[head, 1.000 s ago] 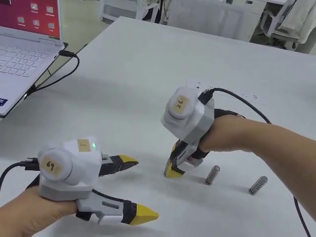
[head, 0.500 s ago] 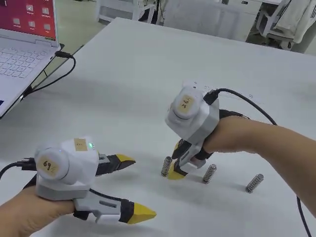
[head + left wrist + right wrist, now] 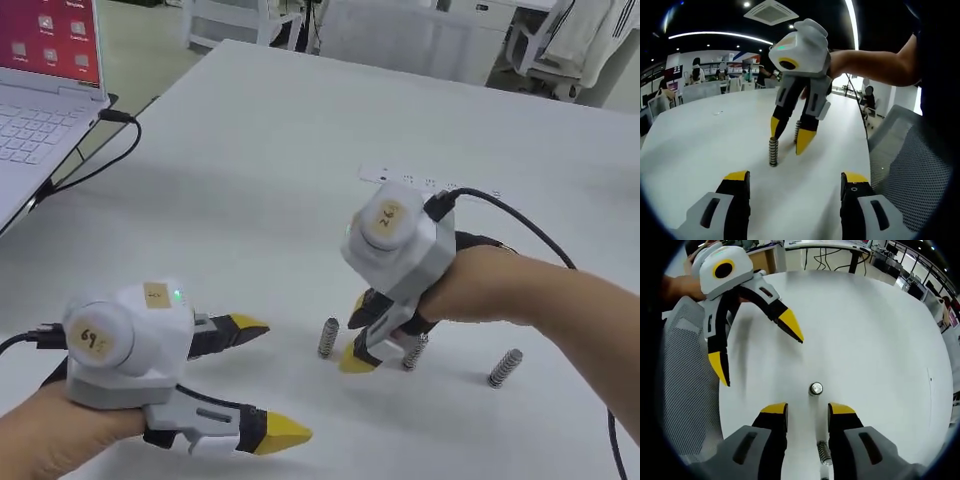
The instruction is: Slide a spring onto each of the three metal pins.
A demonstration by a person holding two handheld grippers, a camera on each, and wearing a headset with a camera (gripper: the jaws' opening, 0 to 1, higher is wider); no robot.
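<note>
White table (image 3: 250,150) bears three springs (image 3: 328,338); left tongs (image 3: 283,379) and right tongs (image 3: 358,332) both spread.

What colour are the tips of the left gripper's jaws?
Yellow tips on the left gripper, with black behind them; clearest in the head view.

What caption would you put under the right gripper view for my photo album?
Right gripper, jaws open, hovers over an upright spring on the white table.
</note>
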